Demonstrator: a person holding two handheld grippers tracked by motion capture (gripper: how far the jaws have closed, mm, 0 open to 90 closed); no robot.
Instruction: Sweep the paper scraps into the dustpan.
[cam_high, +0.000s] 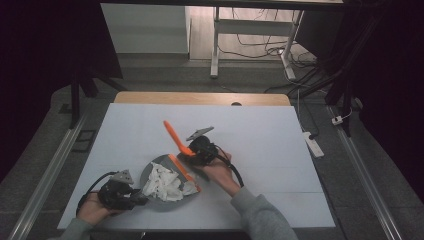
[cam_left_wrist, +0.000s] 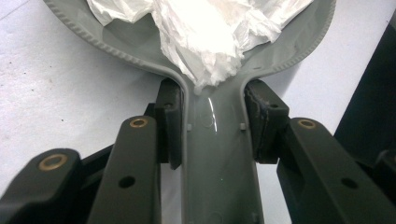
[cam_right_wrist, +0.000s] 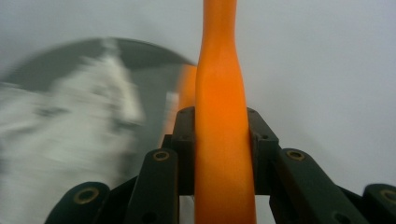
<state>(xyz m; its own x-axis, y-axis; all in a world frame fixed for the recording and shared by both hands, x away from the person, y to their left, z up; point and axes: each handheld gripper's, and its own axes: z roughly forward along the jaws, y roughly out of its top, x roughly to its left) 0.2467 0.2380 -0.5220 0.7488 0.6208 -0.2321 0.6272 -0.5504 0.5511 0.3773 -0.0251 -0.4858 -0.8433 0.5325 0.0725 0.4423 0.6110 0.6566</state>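
Right gripper view: paper (cam_right_wrist: 70, 140) blurred; orange handle (cam_right_wrist: 222, 140) cut off.

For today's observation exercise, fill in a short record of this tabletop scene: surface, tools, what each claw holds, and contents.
surface: white table cover
left claw: shut on the grey dustpan handle
right claw: shut on the orange brush handle
dustpan: flat on the cover, holding crumpled white paper
brush head: at the dustpan's right edge, beside the paper
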